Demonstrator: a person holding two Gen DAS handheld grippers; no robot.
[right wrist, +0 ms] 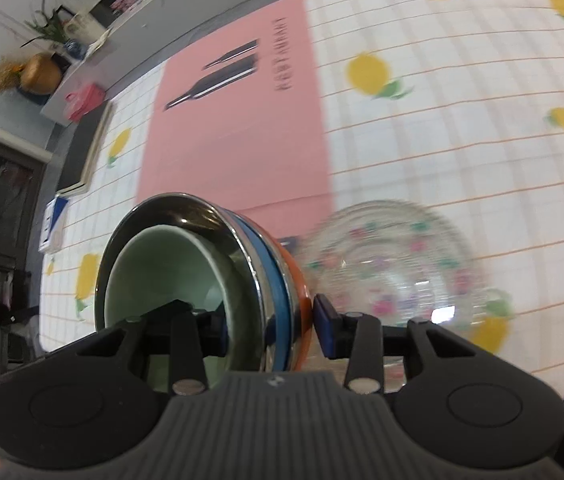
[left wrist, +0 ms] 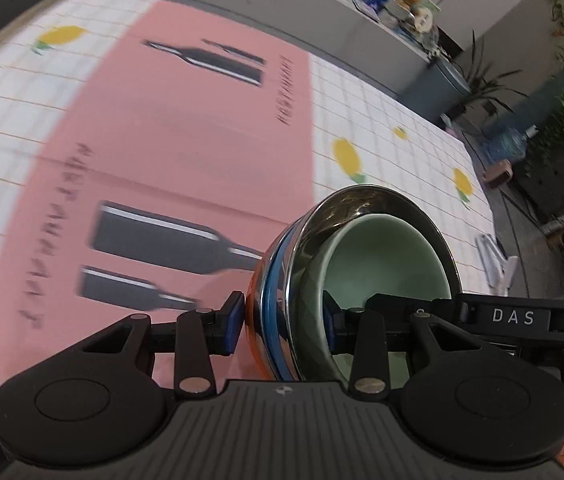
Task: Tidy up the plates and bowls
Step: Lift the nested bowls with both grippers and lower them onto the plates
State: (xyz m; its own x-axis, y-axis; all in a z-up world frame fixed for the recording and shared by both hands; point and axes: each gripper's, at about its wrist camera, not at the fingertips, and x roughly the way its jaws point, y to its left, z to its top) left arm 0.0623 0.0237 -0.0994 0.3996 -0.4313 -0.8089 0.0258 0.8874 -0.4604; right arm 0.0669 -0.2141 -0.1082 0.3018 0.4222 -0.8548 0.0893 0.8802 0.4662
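Note:
A stack of nested bowls is held between both grippers above the table: a pale green bowl (left wrist: 385,256) sits inside a steel bowl (left wrist: 345,204) with blue and orange bands outside. My left gripper (left wrist: 285,320) is shut on the stack's wall, one finger outside and one inside. My right gripper (right wrist: 270,324) is shut on the opposite wall of the same stack; the green bowl (right wrist: 170,264) and steel bowl (right wrist: 186,208) show there. A clear glass plate (right wrist: 397,268) with a flower pattern lies on the table just right of the stack.
The table has a white checked cloth with lemons (right wrist: 441,152) and a pink placemat (left wrist: 186,128) printed with bottles. A dark notebook (left wrist: 10,8) lies at the far left corner. Plants and shelves stand beyond the table edge.

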